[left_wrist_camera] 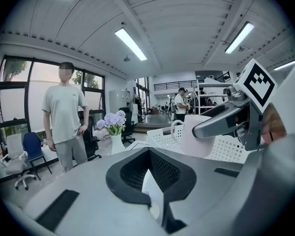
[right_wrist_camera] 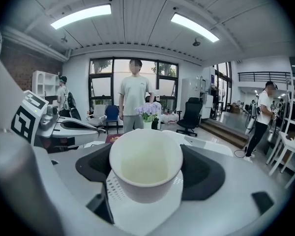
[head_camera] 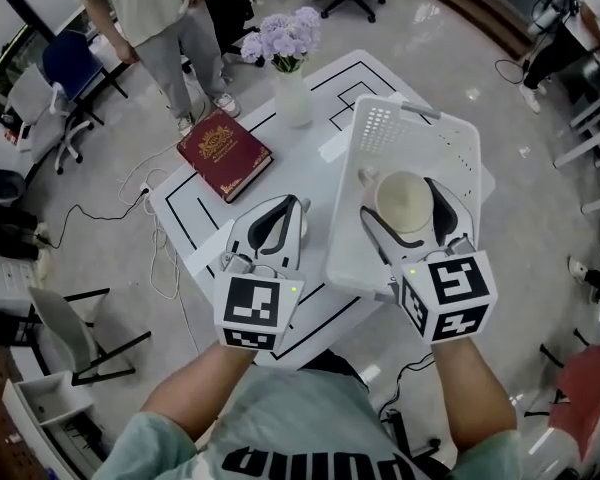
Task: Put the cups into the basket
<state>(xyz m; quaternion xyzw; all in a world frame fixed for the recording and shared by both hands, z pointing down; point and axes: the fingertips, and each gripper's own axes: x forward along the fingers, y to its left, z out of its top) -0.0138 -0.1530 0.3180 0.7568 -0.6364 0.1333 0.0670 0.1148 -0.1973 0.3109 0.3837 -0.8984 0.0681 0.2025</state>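
A cream cup (head_camera: 404,200) with a handle on its left is clamped between the fingers of my right gripper (head_camera: 405,204), upright and just over the near part of the white perforated basket (head_camera: 380,128). In the right gripper view the cup (right_wrist_camera: 145,168) fills the gap between the jaws and looks empty, with the basket floor (right_wrist_camera: 115,193) beneath it. The left gripper view catches that cup (left_wrist_camera: 199,137) from the side. My left gripper (head_camera: 286,208) hovers over the white table (head_camera: 205,223) left of the basket, its jaws together on nothing.
A red book (head_camera: 224,153) lies on the table's left part. A white vase of purple flowers (head_camera: 290,88) stands at the far edge. A person (head_camera: 160,18) stands beyond the table. Office chairs and floor cables (head_camera: 160,258) surround it.
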